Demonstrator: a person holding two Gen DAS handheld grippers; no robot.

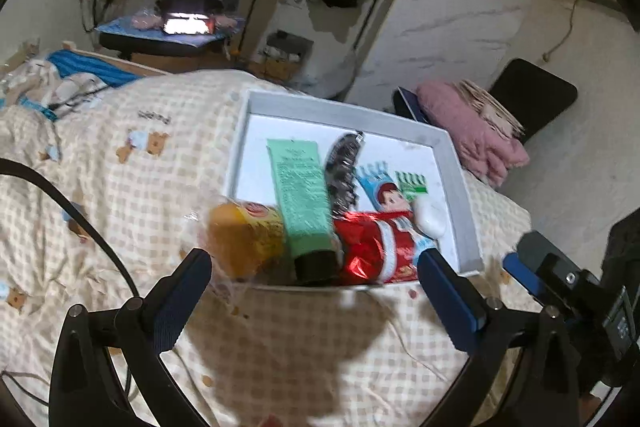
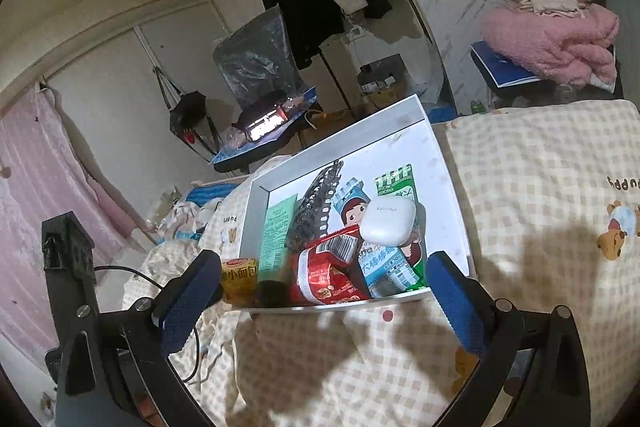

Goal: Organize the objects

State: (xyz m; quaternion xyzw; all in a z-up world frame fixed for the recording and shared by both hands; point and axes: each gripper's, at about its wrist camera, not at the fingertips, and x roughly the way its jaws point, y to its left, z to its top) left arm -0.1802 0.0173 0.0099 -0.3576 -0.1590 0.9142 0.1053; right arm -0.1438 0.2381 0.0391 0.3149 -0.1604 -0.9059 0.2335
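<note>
- The left gripper (image 1: 316, 279) hangs with its two blue-padded fingers (image 1: 182, 301) spread wide apart, nothing clamped between them.
- Its black arms fan outward toward the bottom corners of the left wrist view.
- The right gripper (image 2: 324, 287) is likewise spread wide, its blue pads (image 2: 456, 297) well apart and gripping nothing.
- In the left wrist view, the right gripper shows at the right edge as a blue-tipped black body.
- In the right wrist view, part of the left gripper's black frame stands at the left edge.
</note>
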